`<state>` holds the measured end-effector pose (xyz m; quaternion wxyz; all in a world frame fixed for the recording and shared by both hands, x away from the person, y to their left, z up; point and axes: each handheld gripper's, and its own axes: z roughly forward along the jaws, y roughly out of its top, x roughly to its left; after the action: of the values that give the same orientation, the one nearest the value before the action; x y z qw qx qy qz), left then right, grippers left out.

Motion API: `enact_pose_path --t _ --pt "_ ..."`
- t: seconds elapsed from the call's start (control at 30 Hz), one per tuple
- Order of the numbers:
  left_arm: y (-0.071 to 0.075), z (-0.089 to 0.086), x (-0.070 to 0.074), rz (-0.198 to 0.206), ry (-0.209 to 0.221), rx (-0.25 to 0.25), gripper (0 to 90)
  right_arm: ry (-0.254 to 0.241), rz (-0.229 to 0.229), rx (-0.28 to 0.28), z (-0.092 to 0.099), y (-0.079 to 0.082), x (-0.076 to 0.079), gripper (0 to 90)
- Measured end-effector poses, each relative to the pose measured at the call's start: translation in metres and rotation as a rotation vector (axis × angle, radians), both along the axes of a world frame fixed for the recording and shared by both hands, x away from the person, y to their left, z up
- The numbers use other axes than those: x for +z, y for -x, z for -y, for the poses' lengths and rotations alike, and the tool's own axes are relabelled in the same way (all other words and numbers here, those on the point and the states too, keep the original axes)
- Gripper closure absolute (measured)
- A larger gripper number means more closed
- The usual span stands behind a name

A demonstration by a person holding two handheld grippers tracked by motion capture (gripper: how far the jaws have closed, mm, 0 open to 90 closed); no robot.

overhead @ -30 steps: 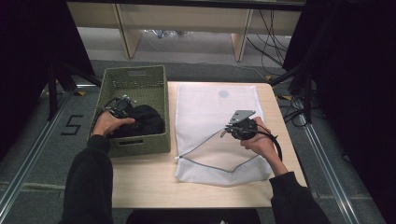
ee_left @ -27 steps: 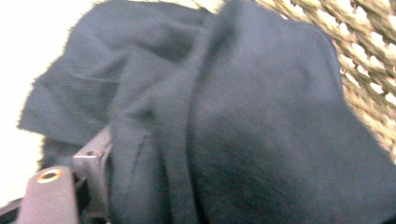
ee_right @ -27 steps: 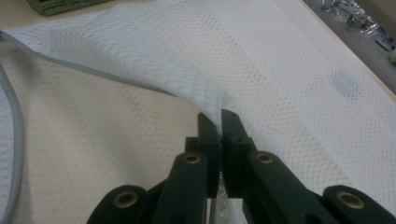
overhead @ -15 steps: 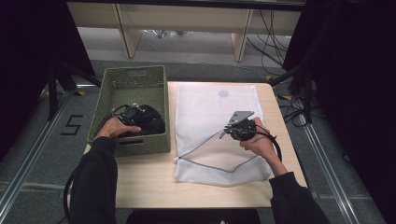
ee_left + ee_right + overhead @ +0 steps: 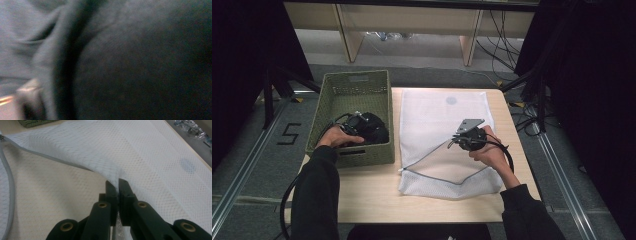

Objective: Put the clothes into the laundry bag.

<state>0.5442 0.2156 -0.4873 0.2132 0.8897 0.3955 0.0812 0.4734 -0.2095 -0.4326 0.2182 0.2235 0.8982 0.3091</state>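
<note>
A green woven basket (image 5: 357, 79) stands on the left of the table with dark clothes (image 5: 377, 134) inside. My left gripper (image 5: 358, 123) is pushed down into those clothes. In the left gripper view blurred dark cloth (image 5: 140, 62) presses right up to the camera and hides the jaws; they have just been closing, and I cannot tell whether cloth is between them. A white mesh laundry bag (image 5: 437, 112) lies flat beside the basket. My right gripper (image 5: 117, 185) is shut on the bag's upper mouth edge (image 5: 75, 165), lifting it off the lower layer.
The bag's grey zipper edge (image 5: 10, 195) curves along the open mouth near the table's front. Bare wooden table (image 5: 362, 195) lies in front of the basket. Cables and shelf legs (image 5: 472, 45) are on the floor beyond the table.
My left hand has moved from the basket's left side rightward and down onto the dark clothes. The right gripper has kept still, holding the bag's edge.
</note>
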Motion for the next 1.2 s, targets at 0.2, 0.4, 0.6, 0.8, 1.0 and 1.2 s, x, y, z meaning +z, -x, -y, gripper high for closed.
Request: enact_pose_path --t 0.2,0.4,0.6,0.8,1.0,1.2 --pt "0.003 -0.006 0.009 -0.003 -0.002 0.012 54.9 -0.006 0.007 -0.006 -0.001 0.001 0.0 88.4" --pt "-0.002 -0.008 0.011 0.031 -0.046 0.047 63.2 0.001 0.016 0.008 0.001 -0.002 0.0 88.5" --pt "-0.004 -0.008 0.011 0.062 -0.038 0.072 33.9 -0.011 0.008 -0.016 0.001 0.0 -0.001 88.4" --pt "-0.004 -0.005 0.003 0.036 -0.067 0.031 17.1 -0.011 0.008 -0.008 0.001 0.0 -0.001 88.3" --pt "-0.004 -0.002 -0.002 0.038 -0.073 0.045 12.9 -0.01 -0.001 0.001 0.001 -0.001 0.0 88.2" --pt "-0.002 -0.003 0.001 0.025 -0.044 -0.001 32.1 -0.012 0.005 0.003 0.001 0.0 0.002 88.2"
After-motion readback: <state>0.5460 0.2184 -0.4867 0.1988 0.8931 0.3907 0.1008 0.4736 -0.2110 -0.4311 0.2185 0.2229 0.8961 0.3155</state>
